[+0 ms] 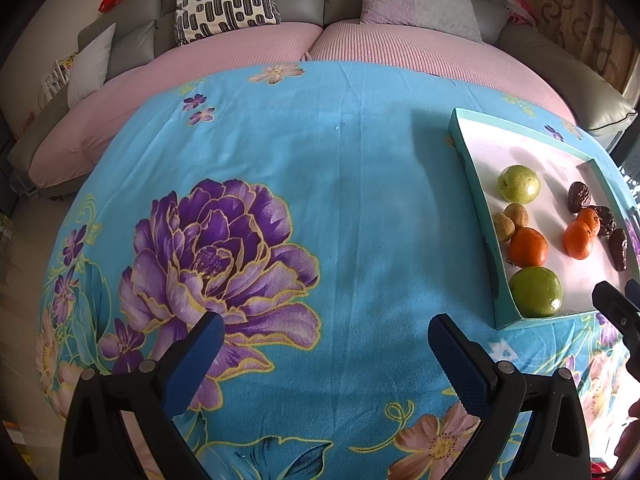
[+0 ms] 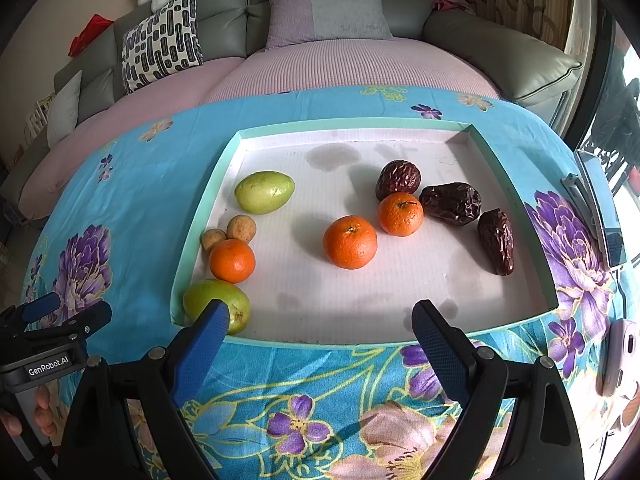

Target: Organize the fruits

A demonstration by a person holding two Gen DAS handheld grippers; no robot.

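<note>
A shallow teal-rimmed tray (image 2: 348,123) with a white floor lies on the blue floral cloth. It holds two green fruits (image 2: 264,192) (image 2: 208,300), three oranges (image 2: 350,242) (image 2: 400,214) (image 2: 232,261), three dark wrinkled dates (image 2: 398,180) (image 2: 452,203) (image 2: 496,240) and two small tan fruits (image 2: 241,228). My right gripper (image 2: 320,328) stands open at the tray's near rim, holding nothing. My left gripper (image 1: 324,340) is open over bare cloth, left of the tray (image 1: 476,184). The left tool also shows in the right wrist view (image 2: 48,332).
The round table is covered by the blue floral cloth (image 1: 280,160). A grey sofa with pink seat covers (image 1: 360,40) and several cushions curves behind it. A phone on a stand (image 2: 600,208) and a pale pink device (image 2: 620,360) sit at the table's right edge.
</note>
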